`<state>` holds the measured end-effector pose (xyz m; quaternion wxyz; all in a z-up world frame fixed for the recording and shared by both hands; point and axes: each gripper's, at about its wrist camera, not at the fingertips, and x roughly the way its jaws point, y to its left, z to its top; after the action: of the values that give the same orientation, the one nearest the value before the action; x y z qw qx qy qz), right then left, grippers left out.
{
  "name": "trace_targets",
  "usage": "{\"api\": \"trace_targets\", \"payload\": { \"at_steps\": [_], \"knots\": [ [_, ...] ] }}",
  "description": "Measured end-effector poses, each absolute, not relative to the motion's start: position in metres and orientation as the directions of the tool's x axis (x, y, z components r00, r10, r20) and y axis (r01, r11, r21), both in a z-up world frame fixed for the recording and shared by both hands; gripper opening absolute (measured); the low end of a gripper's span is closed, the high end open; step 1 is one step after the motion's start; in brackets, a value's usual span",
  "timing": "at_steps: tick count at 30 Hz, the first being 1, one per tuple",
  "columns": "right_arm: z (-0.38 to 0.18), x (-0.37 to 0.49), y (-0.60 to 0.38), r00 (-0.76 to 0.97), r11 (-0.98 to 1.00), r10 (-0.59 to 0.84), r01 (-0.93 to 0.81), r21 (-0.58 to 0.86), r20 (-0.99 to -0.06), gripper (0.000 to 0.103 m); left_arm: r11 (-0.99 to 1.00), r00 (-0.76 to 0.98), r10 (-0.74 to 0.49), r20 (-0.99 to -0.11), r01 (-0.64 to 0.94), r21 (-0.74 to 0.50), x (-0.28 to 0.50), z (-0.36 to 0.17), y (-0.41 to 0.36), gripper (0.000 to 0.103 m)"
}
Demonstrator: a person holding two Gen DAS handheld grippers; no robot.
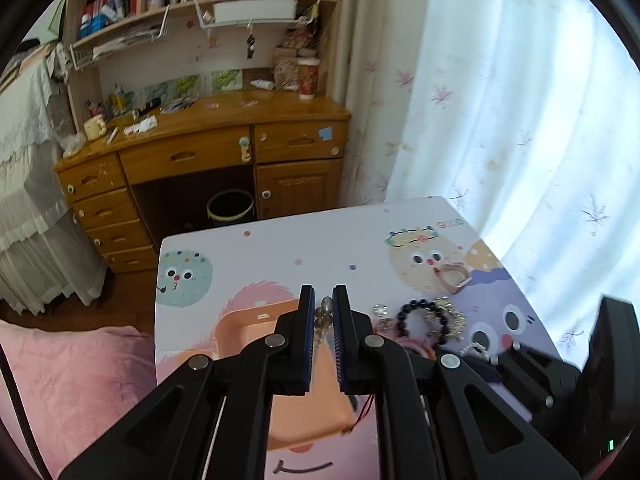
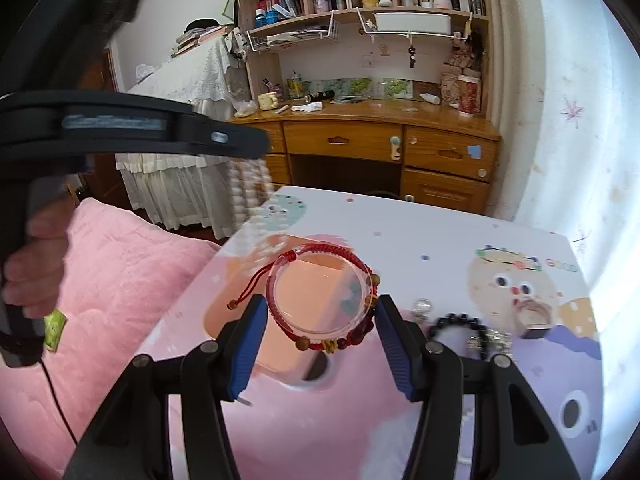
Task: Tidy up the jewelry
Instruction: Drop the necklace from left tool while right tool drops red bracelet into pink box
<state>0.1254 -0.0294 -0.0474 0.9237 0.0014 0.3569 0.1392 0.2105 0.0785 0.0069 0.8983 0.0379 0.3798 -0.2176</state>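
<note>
While the left wrist view is read first, the left gripper [image 1: 323, 304] has its fingers together on a grey bead bracelet [image 1: 325, 318], held above an orange tray [image 1: 256, 320] on the near left of the table [image 1: 320, 240]. To the right lie a dark bead bracelet [image 1: 416, 316], a silver chain [image 1: 450, 314], a small white bead bracelet [image 1: 476, 349] and, farther off, a heart-shaped ring [image 1: 454, 276]. Judged from this, sorting is at an early to middle stage: two pieces are in hand and at least four remain loose. Turning to the right wrist view, the right gripper [image 2: 320, 318] has its fingers clamped on a clear bangle [image 2: 320, 300] wound with a red cord bracelet [image 2: 316, 260], over the same tray [image 2: 224, 316]; the person's hand [image 2: 38, 256] grips the other tool at far left. The table carries a cartoon-printed cover; a pink blanket [image 2: 120, 280] lies on its left, a wooden desk [image 2: 380, 136] with bookshelves stands beyond, and a pale curtain [image 2: 580, 120] hangs on the right.
</note>
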Motion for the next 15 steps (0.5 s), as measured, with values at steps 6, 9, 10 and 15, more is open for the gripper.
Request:
{"api": "trace_targets", "payload": {
  "at_steps": [6,9,10,15],
  "knots": [
    [-0.077,0.140,0.003,0.698,0.952,0.283,-0.286,0.106,-0.658,0.056,0.911,0.589,-0.353,-0.727,0.393,-0.124,0.246,-0.035,0.095,0.007],
    [-0.095,0.149,0.015,0.695,0.954,0.267,-0.290,0.079,-0.667,0.056,0.918,0.565,-0.332,-0.755,0.376,-0.122,0.263,-0.058,0.101,0.007],
    [-0.102,0.152,0.019,0.692,0.954,0.262,-0.292,0.072,-0.672,0.056,0.920,0.562,-0.326,-0.760,0.375,-0.118,0.265,-0.063,0.103,0.007],
    [-0.124,0.162,0.031,0.656,0.948,0.239,-0.318,0.025,-0.716,0.057,0.921,0.545,-0.322,-0.774,0.369,-0.124,0.274,-0.078,0.111,0.016]
  ]
}}
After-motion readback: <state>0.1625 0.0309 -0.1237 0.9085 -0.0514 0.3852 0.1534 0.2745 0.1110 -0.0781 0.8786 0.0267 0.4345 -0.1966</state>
